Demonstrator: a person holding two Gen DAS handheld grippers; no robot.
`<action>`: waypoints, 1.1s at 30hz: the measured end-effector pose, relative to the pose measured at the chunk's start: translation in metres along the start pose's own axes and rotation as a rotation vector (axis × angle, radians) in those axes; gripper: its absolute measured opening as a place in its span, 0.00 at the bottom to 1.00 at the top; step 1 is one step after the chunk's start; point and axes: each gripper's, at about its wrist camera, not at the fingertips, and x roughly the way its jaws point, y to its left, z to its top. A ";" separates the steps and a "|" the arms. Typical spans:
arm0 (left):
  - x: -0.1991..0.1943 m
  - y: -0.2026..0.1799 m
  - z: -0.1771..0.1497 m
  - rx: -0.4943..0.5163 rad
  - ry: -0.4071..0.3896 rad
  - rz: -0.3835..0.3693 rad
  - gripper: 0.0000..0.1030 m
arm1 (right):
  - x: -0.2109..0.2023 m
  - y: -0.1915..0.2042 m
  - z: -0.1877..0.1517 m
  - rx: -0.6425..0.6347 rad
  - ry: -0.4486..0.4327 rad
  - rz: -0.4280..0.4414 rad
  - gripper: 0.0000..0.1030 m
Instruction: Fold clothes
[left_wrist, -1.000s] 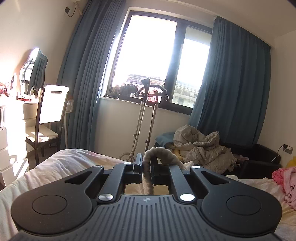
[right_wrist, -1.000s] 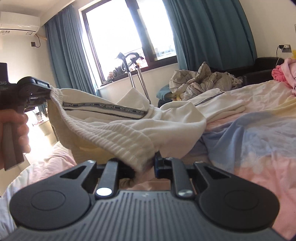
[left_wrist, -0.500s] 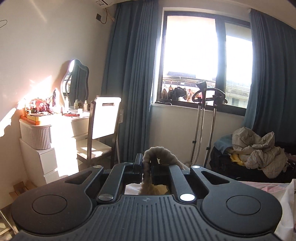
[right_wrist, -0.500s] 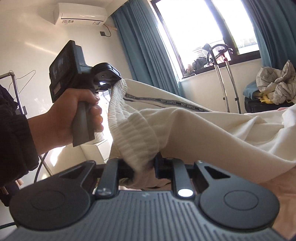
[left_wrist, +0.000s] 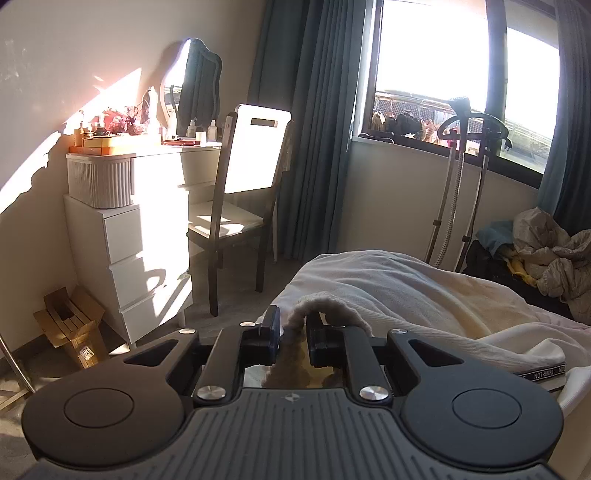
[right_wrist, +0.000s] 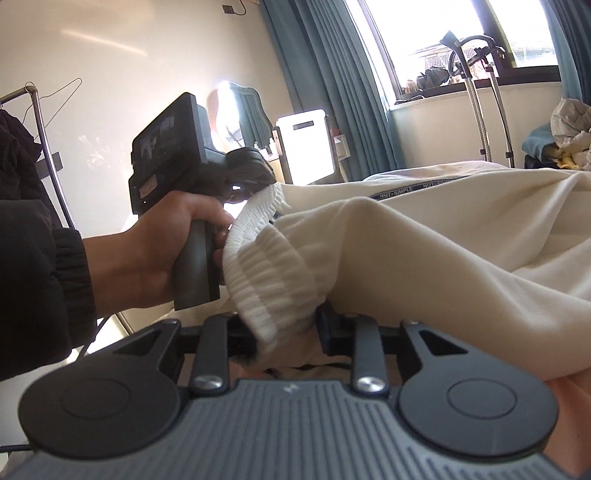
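Cream trousers with a ribbed waistband and a "NOT-SIMPLE" side stripe lie spread over the bed. My right gripper has the waistband between its jaws, which are opening, and the cloth hangs loose there. A hand holds my left gripper at the waistband's far end. In the left wrist view the left gripper has its jaws opening. The waistband edge drapes between them and over the right finger, with gaps beside the pads.
A white drawer unit and a chair stand left of the bed. A garment steamer stands under the window, beside a heap of clothes. A wooden crate sits on the floor. A clothes rail is at the left.
Both grippers swung left and brought the waistband down toward the bed's near corner. Their jaws, clamped on the waistband before, now stand apart with the cloth slack between them.
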 end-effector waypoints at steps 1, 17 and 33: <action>-0.004 0.001 0.002 -0.007 0.010 0.017 0.39 | -0.003 0.000 0.001 -0.008 0.005 0.008 0.44; -0.167 -0.043 -0.014 0.119 -0.058 -0.069 0.83 | -0.150 -0.031 0.036 -0.170 -0.066 -0.163 0.72; -0.288 -0.218 -0.101 0.238 -0.093 -0.511 0.83 | -0.299 -0.141 0.052 -0.128 -0.220 -0.506 0.75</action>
